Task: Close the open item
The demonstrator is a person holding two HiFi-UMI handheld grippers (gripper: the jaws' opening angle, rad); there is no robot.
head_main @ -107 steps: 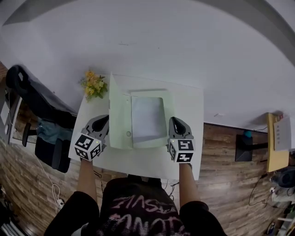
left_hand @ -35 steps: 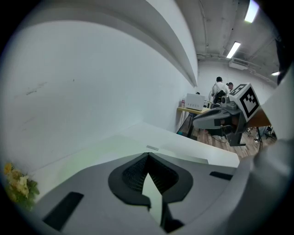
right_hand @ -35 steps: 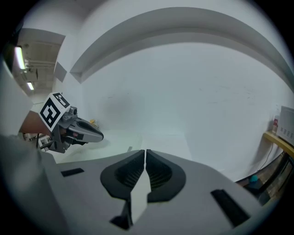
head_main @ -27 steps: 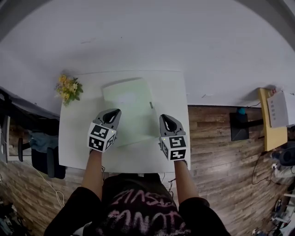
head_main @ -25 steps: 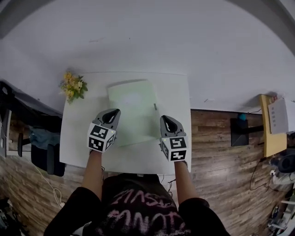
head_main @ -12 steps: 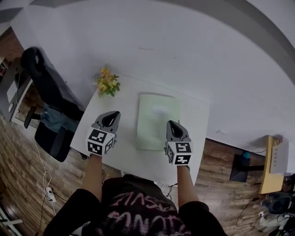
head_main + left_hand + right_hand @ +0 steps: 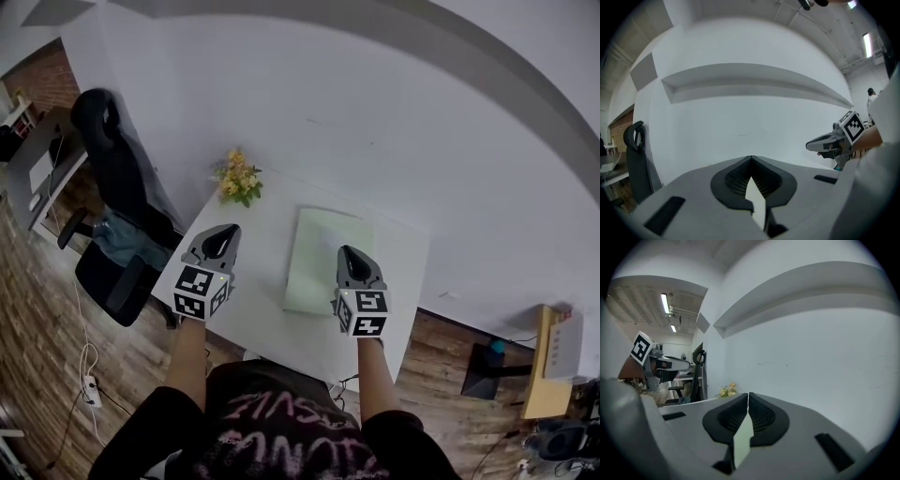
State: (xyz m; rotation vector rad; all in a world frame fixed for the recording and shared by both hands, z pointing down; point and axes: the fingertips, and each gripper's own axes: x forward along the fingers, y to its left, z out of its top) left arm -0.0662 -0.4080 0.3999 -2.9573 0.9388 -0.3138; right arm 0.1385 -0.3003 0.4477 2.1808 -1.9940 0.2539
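Note:
A pale green folder (image 7: 327, 260) lies flat and closed on the small white table (image 7: 253, 314) in the head view. My left gripper (image 7: 226, 232) hovers to the folder's left, over bare tabletop, apart from it. My right gripper (image 7: 346, 252) sits at the folder's right edge, near its front corner. In the left gripper view the jaws (image 7: 750, 158) meet with nothing between them. The right gripper view shows the same: jaws (image 7: 747, 394) together and empty. Both gripper views look at the white wall, so the folder is hidden there.
A bunch of yellow flowers (image 7: 238, 178) stands at the table's back left corner, also in the right gripper view as flowers (image 7: 727, 390). A black office chair (image 7: 114, 187) stands left of the table. A white wall rises behind; wooden floor surrounds the table.
The folder lay open with its cover spread left; it is now closed flat. Both grippers have drawn back from it, and the head view has swung.

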